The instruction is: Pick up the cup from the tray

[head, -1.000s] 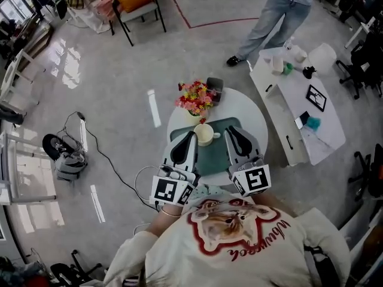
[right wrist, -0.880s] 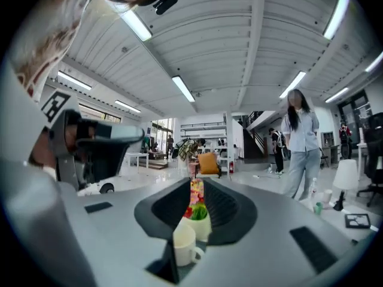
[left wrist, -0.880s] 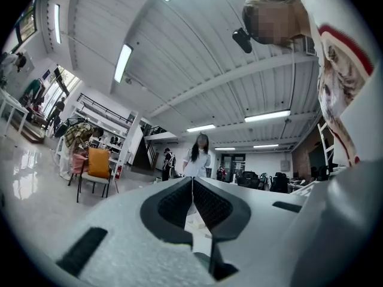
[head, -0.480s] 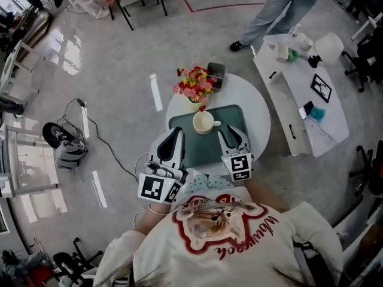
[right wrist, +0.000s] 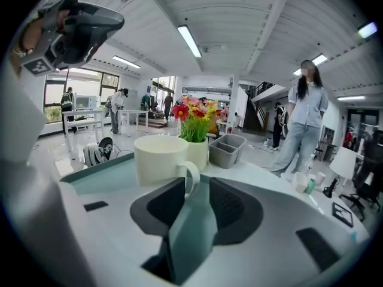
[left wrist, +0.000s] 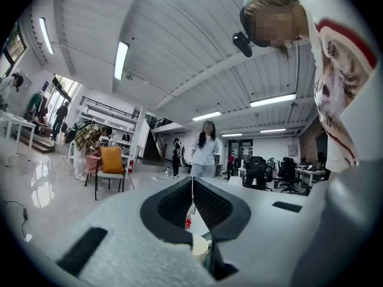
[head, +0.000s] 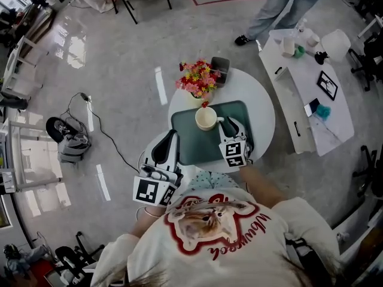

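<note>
Cup point(head: 205, 118) is sitting upright on a green tray point(head: 185, 148), toward the tray's far side, with its handle turning toward the right gripper point(head: 232, 125). The tray is lying on a round white table point(head: 263, 124). A pot of flowers point(head: 197, 79) and a grey divided bin point(head: 220, 67) are standing on the table just beyond the tray.

Right gripper is hovering low over the tray. Its jaws are standing apart with a narrow gap and holding nothing. In the right gripper view, the cup's handle is showing just ahead of that gap, by the jaw on the view's left. Whether handle and jaw are touching cannot be told.

Left gripper point(head: 170, 133) is hanging at the table's left edge, beside the tray and well apart from the cup. Its jaw tips are meeting, with nothing between them.

A person in jeans point(head: 281, 5) is standing on the floor beyond the table.
</note>
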### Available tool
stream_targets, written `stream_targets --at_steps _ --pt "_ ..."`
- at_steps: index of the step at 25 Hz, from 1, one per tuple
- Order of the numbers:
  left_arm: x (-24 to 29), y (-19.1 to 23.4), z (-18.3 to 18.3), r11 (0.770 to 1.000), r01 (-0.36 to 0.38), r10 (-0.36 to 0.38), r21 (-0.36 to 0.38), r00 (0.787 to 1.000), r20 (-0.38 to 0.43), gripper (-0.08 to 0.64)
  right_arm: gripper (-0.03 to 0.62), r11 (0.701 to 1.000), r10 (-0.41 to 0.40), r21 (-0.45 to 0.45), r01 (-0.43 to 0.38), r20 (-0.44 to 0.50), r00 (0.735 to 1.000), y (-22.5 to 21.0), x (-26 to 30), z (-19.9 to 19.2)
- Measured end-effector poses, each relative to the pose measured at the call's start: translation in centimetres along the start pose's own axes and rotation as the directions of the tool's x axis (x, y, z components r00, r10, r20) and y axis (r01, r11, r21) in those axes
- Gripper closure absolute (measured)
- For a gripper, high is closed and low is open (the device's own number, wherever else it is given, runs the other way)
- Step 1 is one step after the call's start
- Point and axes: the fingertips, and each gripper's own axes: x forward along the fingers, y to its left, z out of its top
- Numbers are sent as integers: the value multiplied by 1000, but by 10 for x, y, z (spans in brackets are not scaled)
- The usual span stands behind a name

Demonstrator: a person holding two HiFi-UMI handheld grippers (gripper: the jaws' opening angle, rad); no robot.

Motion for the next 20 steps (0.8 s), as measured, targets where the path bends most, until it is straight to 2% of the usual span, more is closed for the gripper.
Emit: stream_targets --at_steps 3,9,15,20 --pt "-2 3 -2 1000 -10 11 7 1000 -10 541 489 1000 18 -3 -18 0 1000 1 10 -2" --pt "-3 10 0 999 -33 33 14 999 -4 541 489 1000 4 19 -4 0 1000 -7 25 -2" --pt "-8 18 1 998 -60 60 23 998 -9 541 491 999 49 -10 -49 18 999 -6 37 3" --pt "-9 22 -1 997 -74 74 34 997 -21 541 491 993 98 69 -100 37 995 -6 47 0"
